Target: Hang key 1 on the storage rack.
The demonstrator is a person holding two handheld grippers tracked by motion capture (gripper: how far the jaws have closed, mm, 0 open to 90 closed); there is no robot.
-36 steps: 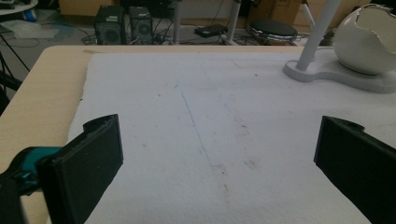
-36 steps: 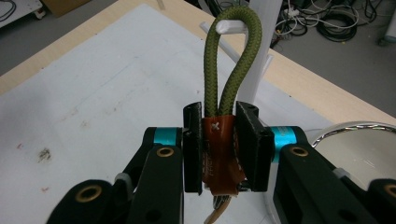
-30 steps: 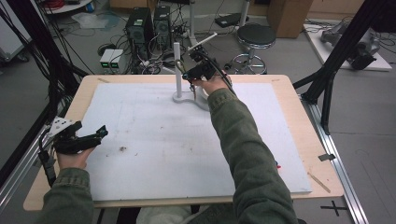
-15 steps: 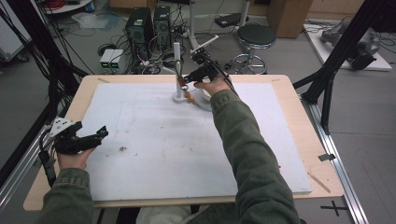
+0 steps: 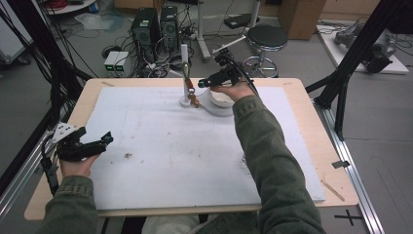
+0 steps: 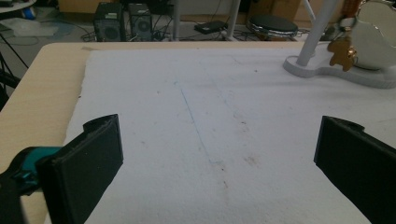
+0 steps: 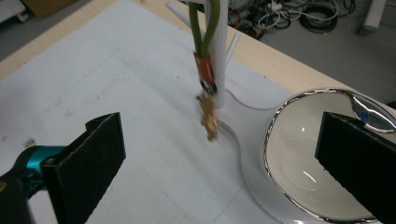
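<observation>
White mat (image 5: 170,161) on a wooden table: keychain (image 5: 193,97) hung on the stand (image 5: 184,73).
Right gripper (image 5: 207,83) had just been opening, nothing between its jaws; the keychain hung upright just left of it, beside the bowl (image 5: 221,100). Right forearm reached far forward. Left gripper (image 5: 100,142) rested released, well apart.

Floor (image 5: 311,53): we see grey, strewn with cables (image 5: 146,68).
Furniture: we note a black stool (image 5: 267,36), computer towers (image 5: 146,29), a cardboard box (image 5: 302,14).
</observation>
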